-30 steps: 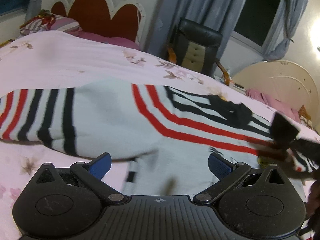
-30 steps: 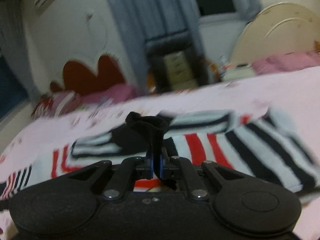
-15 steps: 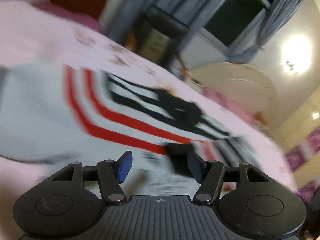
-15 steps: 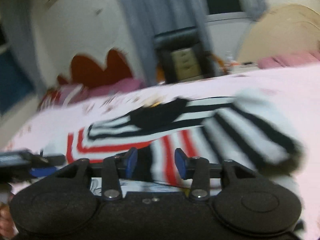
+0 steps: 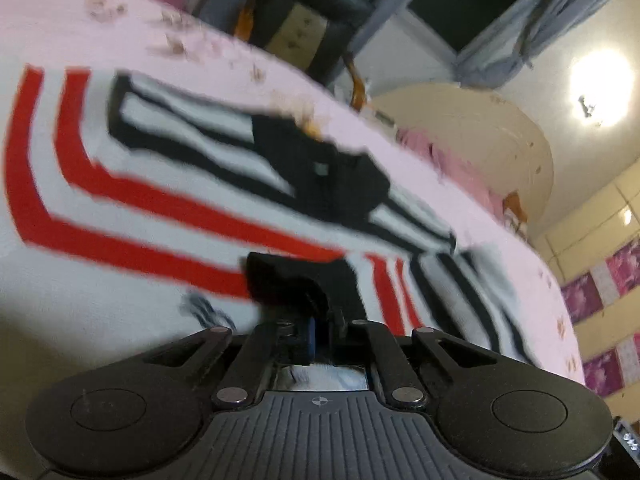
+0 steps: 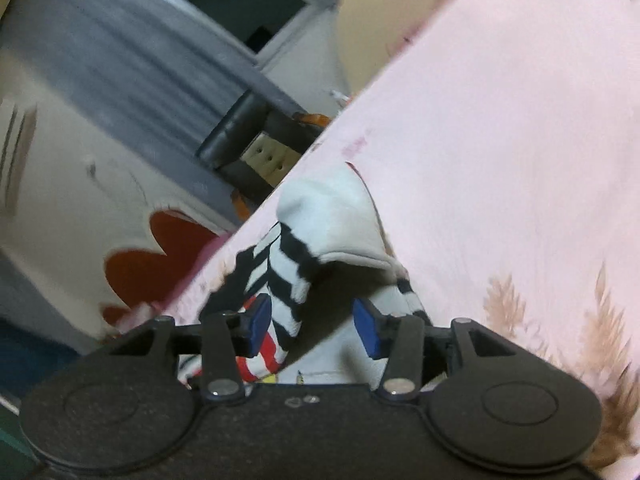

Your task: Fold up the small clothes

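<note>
Both wrist views sit low and close over the bed [image 5: 60,28]; the right is rolled, with the shared chair [image 6: 256,152] at 11 o'clock.

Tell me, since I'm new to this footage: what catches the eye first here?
The striped sweater, white with bold red and black bands, spreads over the pink floral bedspread. The left hand-held gripper is shut on its black hem at bottom centre. The right hand-held gripper is open around a raised striped sleeve.
</note>
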